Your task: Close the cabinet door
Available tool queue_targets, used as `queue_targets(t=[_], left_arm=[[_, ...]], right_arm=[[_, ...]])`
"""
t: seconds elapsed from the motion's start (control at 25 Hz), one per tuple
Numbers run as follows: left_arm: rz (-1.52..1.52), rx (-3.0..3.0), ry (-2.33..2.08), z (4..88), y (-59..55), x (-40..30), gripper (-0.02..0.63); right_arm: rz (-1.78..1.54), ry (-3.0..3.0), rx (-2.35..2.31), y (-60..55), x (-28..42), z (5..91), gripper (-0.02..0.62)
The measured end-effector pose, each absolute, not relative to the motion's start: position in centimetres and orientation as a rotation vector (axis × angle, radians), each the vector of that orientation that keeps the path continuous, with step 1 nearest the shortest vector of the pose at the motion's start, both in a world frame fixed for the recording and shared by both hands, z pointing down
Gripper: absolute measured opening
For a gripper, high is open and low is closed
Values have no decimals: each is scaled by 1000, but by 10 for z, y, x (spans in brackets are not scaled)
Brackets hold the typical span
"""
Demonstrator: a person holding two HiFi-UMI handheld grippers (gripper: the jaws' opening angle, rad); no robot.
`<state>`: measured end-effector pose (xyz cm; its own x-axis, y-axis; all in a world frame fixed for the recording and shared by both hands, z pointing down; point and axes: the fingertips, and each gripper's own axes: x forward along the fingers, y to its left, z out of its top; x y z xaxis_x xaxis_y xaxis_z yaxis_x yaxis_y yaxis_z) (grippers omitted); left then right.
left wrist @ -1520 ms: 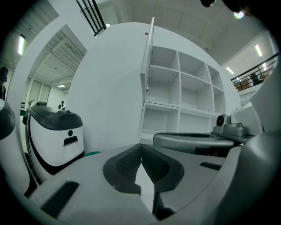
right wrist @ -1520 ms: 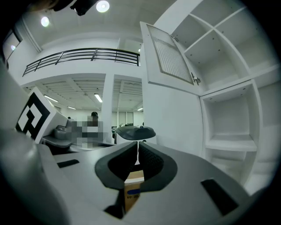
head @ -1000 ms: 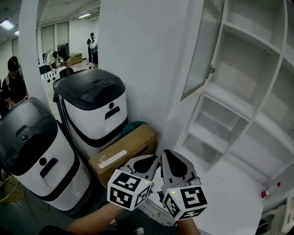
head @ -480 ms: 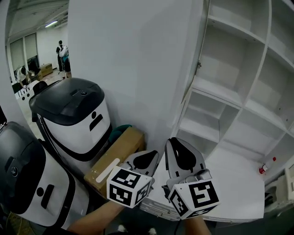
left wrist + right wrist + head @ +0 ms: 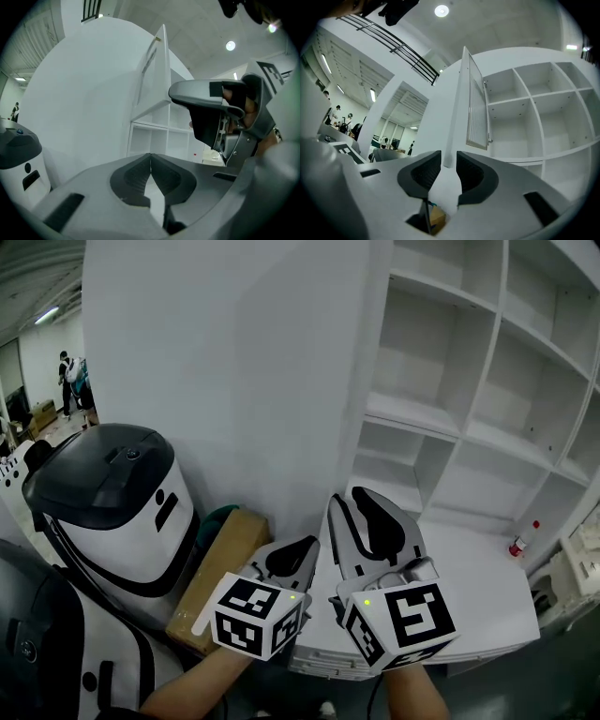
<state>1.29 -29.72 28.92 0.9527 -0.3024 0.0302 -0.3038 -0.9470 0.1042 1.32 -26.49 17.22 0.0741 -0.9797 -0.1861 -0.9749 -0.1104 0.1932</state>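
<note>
Roughly level and side by side, both tongs face the white cabinet.

- On the left, the left gripper is clenched tip to tip with nothing between its jaws.
- To its right, the right gripper has its jaws opening. A clear gap shows, with nothing in it and only wall behind.
- The cabinet door stands open, swung out from the shelves and seen almost edge-on.
  - From the left gripper it is ahead and high, nearly over the jaw line.
  - From the right gripper it is ahead, above the jaws and just right of their line.
  - It is well apart from both, with no contact.

Handling, as a judgement:
- The door looks like a light hinged panel, a stiff white frame around a ribbed translucent insert. The insert is likely the fragile part.
- The painted frame looks smooth, so the pads may slide on it.
- A small metal fitting sits on the door's right edge. I cannot tell whether it is a hinge or a knob.
- The best contact is on the frame at the free edge, away from the hinge side. Push with the tips or a jaw flank rather than pinching, and keep off the insert.
- It should swing with little force and may bounce at the stop.
</note>
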Motion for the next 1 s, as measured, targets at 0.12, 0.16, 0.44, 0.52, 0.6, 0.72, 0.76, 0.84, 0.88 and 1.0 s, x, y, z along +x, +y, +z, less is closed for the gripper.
queue_targets(t=[0.12, 0.16, 0.44, 0.52, 0.6, 0.72, 0.76, 0.84, 0.88, 1.0], left_arm=[[-2, 3013, -415, 280, -299, 13, 12], [-8, 3017, -399, 278, -299, 13, 12], [-29, 3017, -328, 273, -306, 10, 12], [-37, 3014, -316, 272, -308, 9, 12], [-45, 3014, -306, 270, -309, 7, 12], [-50, 3018, -290, 269, -311, 7, 12], [-51, 3019, -283, 268, -311, 8, 12], [-55, 3021, -269, 266, -309, 9, 12], [-58, 3023, -262, 266, -308, 10, 12], [-62, 3028, -240, 266, -305, 11, 12]], right_arm=[[-436, -1994, 2340, -270, 14, 166, 112], [-435, -1972, 2363, -272, 14, 164, 134], [-458, -1815, 2494, -285, 18, 144, 164], [-449, -1784, 2511, -288, 20, 143, 164], [-448, -1759, 2532, -290, 21, 143, 164], [-464, -1729, 2569, -289, 24, 140, 160], [-467, -1724, 2576, -289, 25, 139, 137], [-467, -1720, 2580, -288, 26, 138, 124], [-467, -1720, 2579, -287, 26, 138, 123], [-465, -1736, 2577, -285, 27, 139, 121]])
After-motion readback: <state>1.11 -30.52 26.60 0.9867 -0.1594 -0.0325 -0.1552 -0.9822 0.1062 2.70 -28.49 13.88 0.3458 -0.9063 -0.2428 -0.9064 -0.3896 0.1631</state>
